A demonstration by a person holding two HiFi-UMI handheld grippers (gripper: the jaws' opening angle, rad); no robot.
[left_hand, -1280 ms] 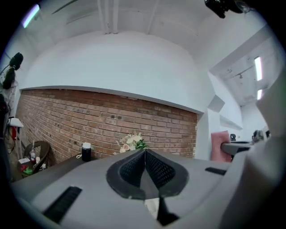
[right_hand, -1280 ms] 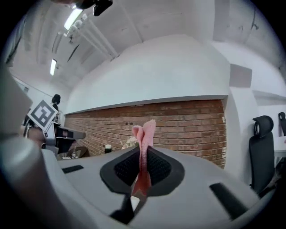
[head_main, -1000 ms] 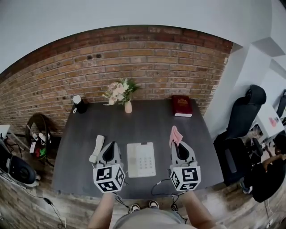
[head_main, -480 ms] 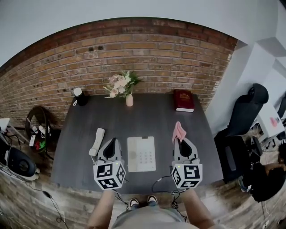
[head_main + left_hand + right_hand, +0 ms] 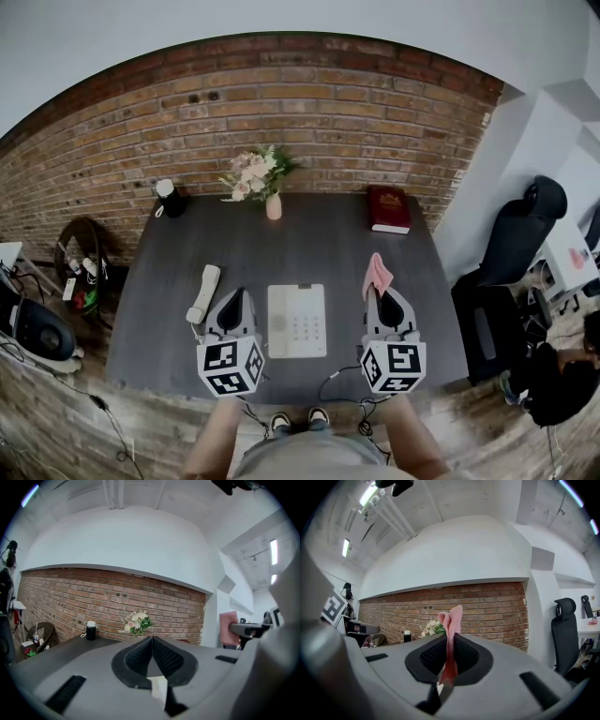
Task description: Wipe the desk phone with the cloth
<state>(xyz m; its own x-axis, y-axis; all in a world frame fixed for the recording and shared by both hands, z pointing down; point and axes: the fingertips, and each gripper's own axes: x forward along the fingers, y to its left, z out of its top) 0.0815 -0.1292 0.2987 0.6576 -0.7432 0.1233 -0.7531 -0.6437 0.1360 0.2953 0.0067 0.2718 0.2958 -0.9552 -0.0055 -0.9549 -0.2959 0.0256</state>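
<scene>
— What is the right gripper (image 5: 382,298) doing?
— Its jaws are clamping the pink cloth (image 5: 377,274), which is sticking up at about 2 o'clock from the desk phone (image 5: 297,321).
— And the left gripper (image 5: 235,298)?
— It is sitting at the phone's 9 o'clock, jaws pressing together on nothing. The handset (image 5: 203,293) is lying off the base on the dark table (image 5: 309,239), farther out in that same direction.

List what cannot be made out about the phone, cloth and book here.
White desk phone base: key markings too small, head view; out of both gripper views.
Pink cloth: lower end hidden between jaws of right gripper, right gripper view.
Dark red book: cover print too small, head view.
</scene>
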